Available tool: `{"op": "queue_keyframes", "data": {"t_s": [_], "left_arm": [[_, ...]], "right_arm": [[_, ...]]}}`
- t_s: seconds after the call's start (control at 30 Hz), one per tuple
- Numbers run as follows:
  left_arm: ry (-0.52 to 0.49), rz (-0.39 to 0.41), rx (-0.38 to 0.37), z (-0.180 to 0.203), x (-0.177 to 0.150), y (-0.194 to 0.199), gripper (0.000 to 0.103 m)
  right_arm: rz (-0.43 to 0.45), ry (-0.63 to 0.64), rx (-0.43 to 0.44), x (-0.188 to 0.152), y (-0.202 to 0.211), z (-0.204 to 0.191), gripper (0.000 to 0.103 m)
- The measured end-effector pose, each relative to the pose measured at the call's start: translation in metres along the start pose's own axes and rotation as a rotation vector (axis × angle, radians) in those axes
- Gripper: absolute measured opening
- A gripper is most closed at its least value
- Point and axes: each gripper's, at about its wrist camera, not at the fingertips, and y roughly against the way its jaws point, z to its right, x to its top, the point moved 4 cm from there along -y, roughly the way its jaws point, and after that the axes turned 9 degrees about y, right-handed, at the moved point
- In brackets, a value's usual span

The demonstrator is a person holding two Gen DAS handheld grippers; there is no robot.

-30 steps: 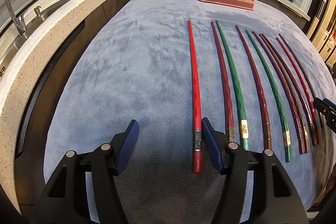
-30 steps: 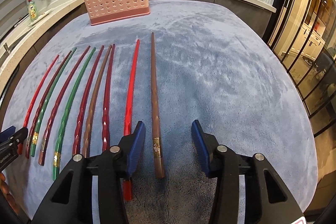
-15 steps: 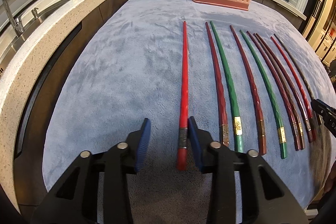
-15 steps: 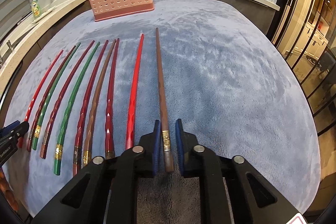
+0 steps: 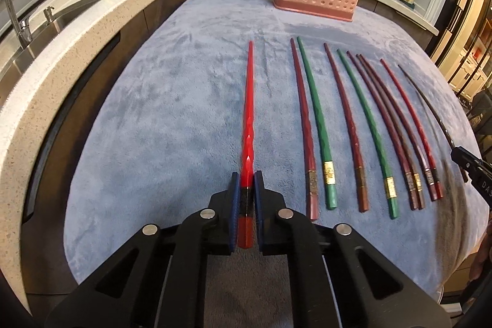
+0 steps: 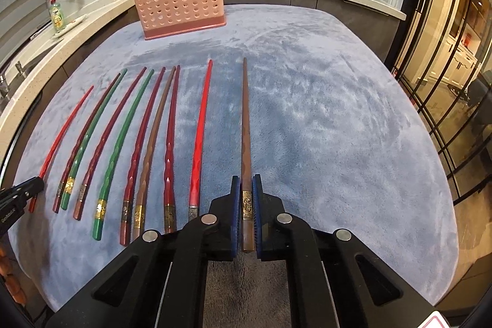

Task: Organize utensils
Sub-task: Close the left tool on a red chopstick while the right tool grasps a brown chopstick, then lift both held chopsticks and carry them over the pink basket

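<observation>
Chopsticks lie in a row on a blue cloth (image 5: 153, 119). Left gripper (image 5: 246, 183) pinches a red chopstick (image 5: 248, 125) near its thick end; right gripper (image 6: 246, 186) pinches a brown chopstick (image 6: 246, 125) likewise. Both look light, stiff, slick; a pink basket (image 6: 178, 2) stands beyond.

Chopsticks (image 6: 144, 149) side by side, parallel

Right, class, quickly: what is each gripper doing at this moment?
Left gripper: closed on the red chopstick.
Right gripper: closed on the brown chopstick.
</observation>
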Motion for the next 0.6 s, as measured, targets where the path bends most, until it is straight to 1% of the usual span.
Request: {"op": "queue_keyframes", "data": {"t_s": [0.13, 0.27, 0.37, 0.47, 0.6], "left_arm": [[0.001, 0.032, -0.009, 0.001, 0.008, 0.019, 0.009], [0.001, 0.082, -0.023, 0.004, 0.027, 0.041, 0.009], [-0.006, 0.139, -0.033, 0.008, 0.048, 0.060, 0.009], [-0.013, 0.189, -0.045, 0.015, 0.069, 0.075, 0.008], [-0.010, 0.258, -0.073, 0.025, 0.105, 0.094, 0.007]], "right_arm": [[0.039, -0.004, 0.002, 0.009, 0.018, 0.007, 0.007], [0.103, -0.012, 0.009, 0.028, 0.042, 0.016, 0.007], [0.149, -0.016, 0.017, 0.045, 0.057, 0.022, 0.007], [0.203, -0.025, 0.031, 0.068, 0.073, 0.030, 0.007], [0.258, -0.039, 0.054, 0.097, 0.085, 0.037, 0.007]]}}
